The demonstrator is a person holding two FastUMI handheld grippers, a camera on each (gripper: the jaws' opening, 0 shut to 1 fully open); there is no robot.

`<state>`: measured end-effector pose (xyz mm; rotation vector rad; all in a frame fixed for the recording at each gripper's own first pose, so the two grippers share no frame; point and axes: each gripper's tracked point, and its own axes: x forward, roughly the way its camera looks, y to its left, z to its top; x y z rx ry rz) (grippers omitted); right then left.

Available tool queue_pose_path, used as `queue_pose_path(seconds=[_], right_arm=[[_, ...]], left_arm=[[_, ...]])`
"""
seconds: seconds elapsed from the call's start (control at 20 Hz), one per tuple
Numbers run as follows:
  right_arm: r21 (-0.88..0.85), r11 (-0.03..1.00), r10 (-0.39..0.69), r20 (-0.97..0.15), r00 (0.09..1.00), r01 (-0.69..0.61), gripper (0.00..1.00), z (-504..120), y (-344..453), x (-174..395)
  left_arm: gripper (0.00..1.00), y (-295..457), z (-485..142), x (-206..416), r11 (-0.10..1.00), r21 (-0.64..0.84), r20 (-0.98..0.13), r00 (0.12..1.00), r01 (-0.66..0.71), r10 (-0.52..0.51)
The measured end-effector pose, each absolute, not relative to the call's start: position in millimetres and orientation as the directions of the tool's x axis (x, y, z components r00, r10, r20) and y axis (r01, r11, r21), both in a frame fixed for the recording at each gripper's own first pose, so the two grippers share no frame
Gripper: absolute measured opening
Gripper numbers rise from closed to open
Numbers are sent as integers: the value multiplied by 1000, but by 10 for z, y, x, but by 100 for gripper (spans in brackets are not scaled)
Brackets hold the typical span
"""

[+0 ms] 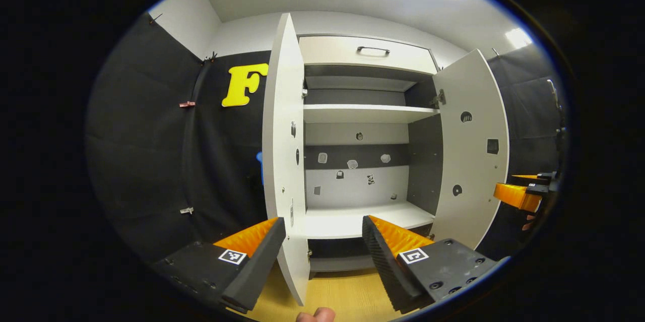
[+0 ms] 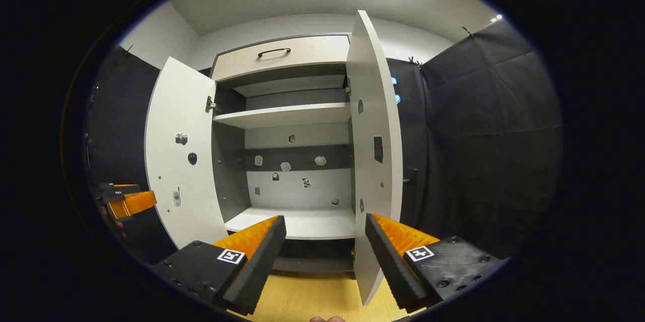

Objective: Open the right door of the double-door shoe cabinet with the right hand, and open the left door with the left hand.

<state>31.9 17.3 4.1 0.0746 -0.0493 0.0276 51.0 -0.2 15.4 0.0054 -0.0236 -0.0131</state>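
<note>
Both stiff, light-swinging doors of the shoe cabinet (image 1: pixel 355 125) are seen wide open, left door (image 1: pixel 282 161) at twelve o'clock between the left gripper (image 1: pixel 322 251)'s parted fingers, right gripper (image 2: pixel 325 251) likewise parted, free edges judged the best hold.

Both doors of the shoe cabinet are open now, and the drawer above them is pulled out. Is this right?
Not fully. The left door and right door are open, but the drawer above them is closed, flush with the cabinet front, as the left gripper view shows.
</note>
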Motion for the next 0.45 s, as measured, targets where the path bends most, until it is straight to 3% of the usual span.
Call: queue_pose_path(seconds=[0.45], right_arm=[[71, 997, 34, 45, 998, -37, 99, 33, 152, 325]], left_arm=[[94, -119, 120, 528, 1000, 8, 13, 1000, 28, -28]])
